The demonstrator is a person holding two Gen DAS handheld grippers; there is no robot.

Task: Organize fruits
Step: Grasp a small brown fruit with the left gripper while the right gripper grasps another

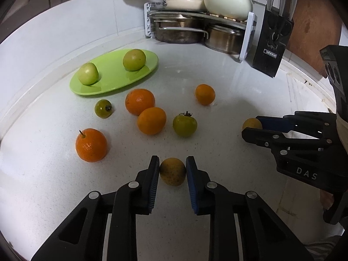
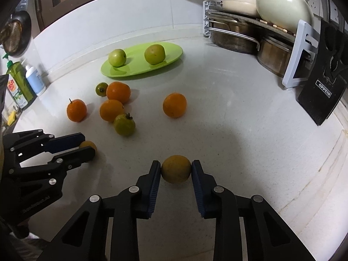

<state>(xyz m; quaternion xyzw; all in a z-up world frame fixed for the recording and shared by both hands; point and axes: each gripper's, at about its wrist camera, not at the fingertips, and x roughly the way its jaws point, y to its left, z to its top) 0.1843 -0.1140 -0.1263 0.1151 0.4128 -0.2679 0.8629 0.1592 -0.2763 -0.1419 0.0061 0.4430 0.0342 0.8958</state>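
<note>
My left gripper [image 1: 172,168] is shut on a small yellow-brown fruit [image 1: 172,171] low over the white counter. My right gripper [image 2: 175,168] is shut on a similar yellow-brown fruit [image 2: 175,168]. Each gripper shows in the other's view: the right one [image 1: 250,128] at the right, the left one [image 2: 88,148] at the left. A green plate [image 1: 113,80] at the back left holds two green apples [image 1: 88,73] [image 1: 134,59]. Several oranges [image 1: 139,101] and two small green persimmons [image 1: 184,125] [image 1: 103,108] lie loose between the plate and the grippers.
A rack with steel pots and cream cookware [image 1: 195,17] stands in the back corner. A black knife block [image 1: 271,41] stands to its right. Soap bottles [image 2: 24,80] stand at the far left. The counter's edge runs along the right side.
</note>
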